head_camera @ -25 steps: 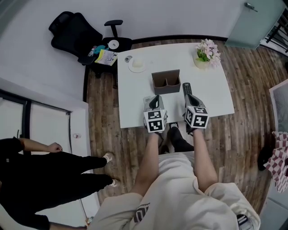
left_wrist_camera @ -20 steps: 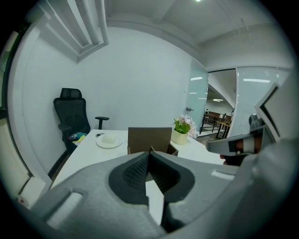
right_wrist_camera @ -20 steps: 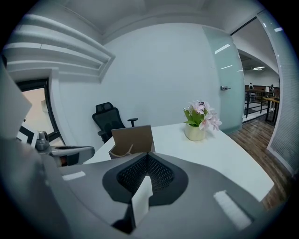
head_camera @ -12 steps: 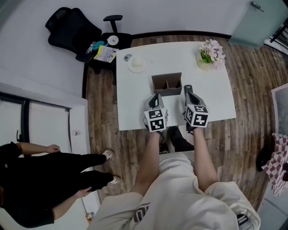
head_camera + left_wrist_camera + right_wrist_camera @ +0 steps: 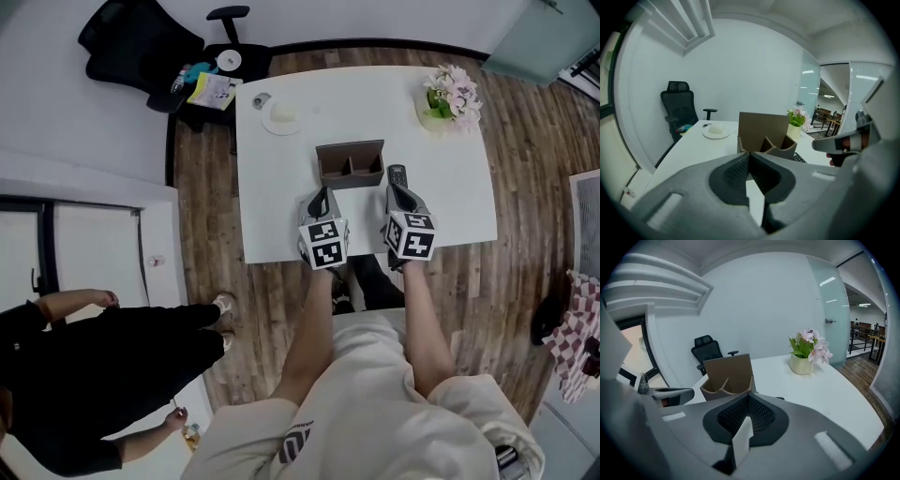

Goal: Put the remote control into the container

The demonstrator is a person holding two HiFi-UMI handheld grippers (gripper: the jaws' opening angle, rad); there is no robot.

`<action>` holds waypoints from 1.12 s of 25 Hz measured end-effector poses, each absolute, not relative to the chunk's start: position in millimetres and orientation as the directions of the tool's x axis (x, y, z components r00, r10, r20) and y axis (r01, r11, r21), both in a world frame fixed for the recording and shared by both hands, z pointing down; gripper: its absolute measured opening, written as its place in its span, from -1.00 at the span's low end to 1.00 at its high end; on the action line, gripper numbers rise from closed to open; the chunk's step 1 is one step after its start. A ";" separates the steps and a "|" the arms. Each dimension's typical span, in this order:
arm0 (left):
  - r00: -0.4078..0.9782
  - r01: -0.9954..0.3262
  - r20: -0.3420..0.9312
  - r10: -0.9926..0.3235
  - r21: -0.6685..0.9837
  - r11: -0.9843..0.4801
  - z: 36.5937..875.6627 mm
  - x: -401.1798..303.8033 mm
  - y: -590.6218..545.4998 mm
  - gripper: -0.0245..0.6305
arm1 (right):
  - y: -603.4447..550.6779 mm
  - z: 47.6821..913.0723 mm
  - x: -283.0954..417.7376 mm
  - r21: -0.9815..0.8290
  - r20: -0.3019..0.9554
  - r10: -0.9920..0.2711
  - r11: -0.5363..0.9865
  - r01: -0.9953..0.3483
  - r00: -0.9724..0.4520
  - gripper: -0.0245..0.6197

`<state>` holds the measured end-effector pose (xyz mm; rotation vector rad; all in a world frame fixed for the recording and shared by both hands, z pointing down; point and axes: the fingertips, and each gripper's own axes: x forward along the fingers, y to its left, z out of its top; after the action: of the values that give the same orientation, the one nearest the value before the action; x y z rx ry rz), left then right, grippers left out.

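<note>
A brown two-compartment container [image 5: 351, 164] stands in the middle of the white table [image 5: 281, 206]. The black remote control [image 5: 397, 174] lies flat just right of it. My left gripper [image 5: 322, 195] is shut and empty, hovering just in front of the container's left half. My right gripper [image 5: 395, 191] is also shut and empty, its tips right at the remote's near end. In the left gripper view the container [image 5: 765, 136] rises behind my closed jaws, with a corner of the remote [image 5: 799, 158] beside it. In the right gripper view the container [image 5: 728, 376] sits ahead and left; the jaws hide nearly all of the remote.
A pot of pink flowers [image 5: 451, 94] stands at the table's far right corner and a white plate [image 5: 283, 116] at the far left. A black office chair [image 5: 141, 37] is beyond the table. A person in black [image 5: 84, 375] stands on the floor to the left.
Both grippers have moved forward over the table toward the container and remote, and lower. Both stayed shut. The person in black has shifted on the left.
</note>
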<state>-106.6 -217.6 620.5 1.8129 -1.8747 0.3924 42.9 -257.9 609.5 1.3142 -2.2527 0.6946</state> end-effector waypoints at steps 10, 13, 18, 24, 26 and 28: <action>-0.063 -0.979 0.608 -0.792 0.116 0.167 653.3 -140.0 -199.0 -0.91 | -246.7 649.7 9.8 -0.214 0.662 -0.576 0.468 -0.857 -0.480 -0.91; -0.098 -0.974 0.644 -0.759 0.094 0.205 666.4 -153.4 -190.5 -0.91 | -245.5 656.7 -0.6 -0.220 0.674 -0.553 0.482 -0.848 -0.490 -0.91; -0.111 -0.970 0.715 -0.691 0.075 0.233 689.2 -161.2 -186.0 -0.50 | -243.8 664.5 -10.7 -0.222 0.693 -0.520 0.505 -0.834 -0.499 -0.91; -0.118 -0.961 0.770 -0.627 0.071 0.268 710.5 -164.5 -194.0 0.03 | -247.5 672.4 -12.1 -0.219 0.712 -0.494 0.519 -0.826 -0.499 -0.91; -0.108 -0.960 0.791 -0.602 0.074 0.269 718.1 -160.6 -196.5 0.11 | -250.1 674.2 -10.0 -0.216 0.717 -0.489 0.521 -0.826 -0.496 -0.91; -0.106 -0.960 0.812 -0.575 0.067 0.271 726.4 -157.9 -198.0 0.11 | -253.2 675.6 -7.9 -0.213 0.722 -0.485 0.523 -0.825 -0.494 -0.91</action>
<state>-157.9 -198.0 726.4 1.3991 -1.7843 0.6427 -7.9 -253.2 675.6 1.0612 -2.1663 0.7396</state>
